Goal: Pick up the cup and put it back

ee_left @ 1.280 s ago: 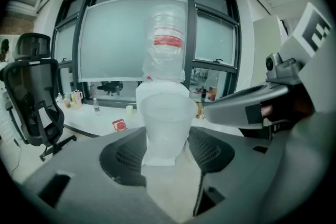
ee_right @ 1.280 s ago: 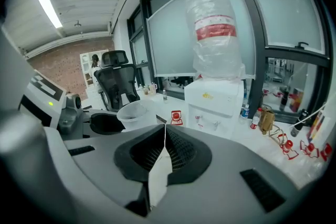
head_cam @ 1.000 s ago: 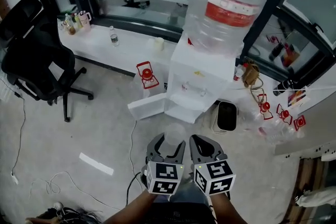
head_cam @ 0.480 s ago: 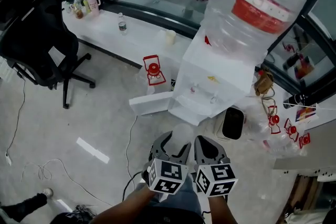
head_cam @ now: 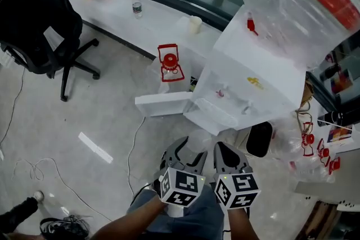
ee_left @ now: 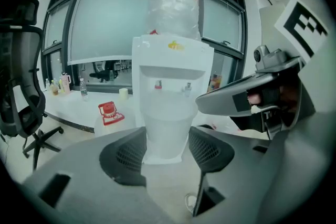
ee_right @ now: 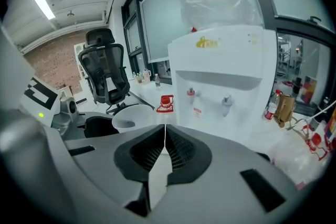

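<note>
Cup (ee_left: 166, 126), of translucent white plastic, stands upright between the jaws of the left gripper (ee_left: 167, 147). The pads press on its two opposite sides. We read the wide stance of the jaws as a hold fitted to the cup's girth, firm enough to carry it yet not so tight as to buckle the thin wall. Keeping the cup upright leaves its mouth facing up. Whether it holds any liquid we cannot tell.

The right gripper (ee_right: 165, 132) sits just beside the left one, its jaws clenched together on nothing. We take it as idle, kept out of the cup's path.

Both grippers face the water dispenser (ee_left: 170, 60), which bears a large wrapped bottle (ee_left: 173, 0) and two taps (ee_left: 158, 84) over a recess. From the head view, the drip tray (head_cam: 216, 112) lies ahead of the cup and apart from it.

We judge the cup to be in mid-carry, picked up but not yet set down. The tray is a likely resting place, though nothing shown settles this. Setting it down calls for a level base before the pads let go.
</note>
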The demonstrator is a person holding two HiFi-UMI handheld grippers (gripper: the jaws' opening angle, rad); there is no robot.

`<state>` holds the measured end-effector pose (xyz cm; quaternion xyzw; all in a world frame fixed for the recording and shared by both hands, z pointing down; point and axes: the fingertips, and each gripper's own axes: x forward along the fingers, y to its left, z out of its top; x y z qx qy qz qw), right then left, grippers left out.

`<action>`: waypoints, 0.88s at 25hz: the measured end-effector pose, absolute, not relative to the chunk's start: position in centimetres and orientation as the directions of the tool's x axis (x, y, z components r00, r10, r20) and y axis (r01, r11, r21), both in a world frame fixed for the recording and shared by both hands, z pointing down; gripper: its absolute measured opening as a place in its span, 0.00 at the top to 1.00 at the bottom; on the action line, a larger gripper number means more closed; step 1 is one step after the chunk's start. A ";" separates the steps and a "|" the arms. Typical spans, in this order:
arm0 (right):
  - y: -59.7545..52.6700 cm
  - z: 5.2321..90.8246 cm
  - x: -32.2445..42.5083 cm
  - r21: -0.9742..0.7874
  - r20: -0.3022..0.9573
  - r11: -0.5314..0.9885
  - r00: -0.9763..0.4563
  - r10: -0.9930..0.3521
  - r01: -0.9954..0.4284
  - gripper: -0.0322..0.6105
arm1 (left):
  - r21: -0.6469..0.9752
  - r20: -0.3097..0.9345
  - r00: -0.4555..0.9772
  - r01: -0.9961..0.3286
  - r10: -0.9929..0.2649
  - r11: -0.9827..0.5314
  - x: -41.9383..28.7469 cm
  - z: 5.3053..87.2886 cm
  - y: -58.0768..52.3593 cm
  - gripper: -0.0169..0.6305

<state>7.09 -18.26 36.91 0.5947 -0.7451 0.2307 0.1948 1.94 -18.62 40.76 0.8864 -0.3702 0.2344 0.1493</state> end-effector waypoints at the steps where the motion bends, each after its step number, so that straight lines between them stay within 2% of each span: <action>1: -18.6 38.1 7.2 -0.112 0.566 0.191 -0.221 -0.794 -0.975 0.92 | 0.090 0.528 0.615 -0.727 -0.586 -0.681 2.1 42.0 -19.1 0.59; 22: -24.9 58.8 12.6 -0.021 0.555 0.275 -0.240 -0.796 -0.961 0.92 | 0.084 0.506 0.649 -0.693 -0.568 -0.716 8.1 63.6 -25.1 0.59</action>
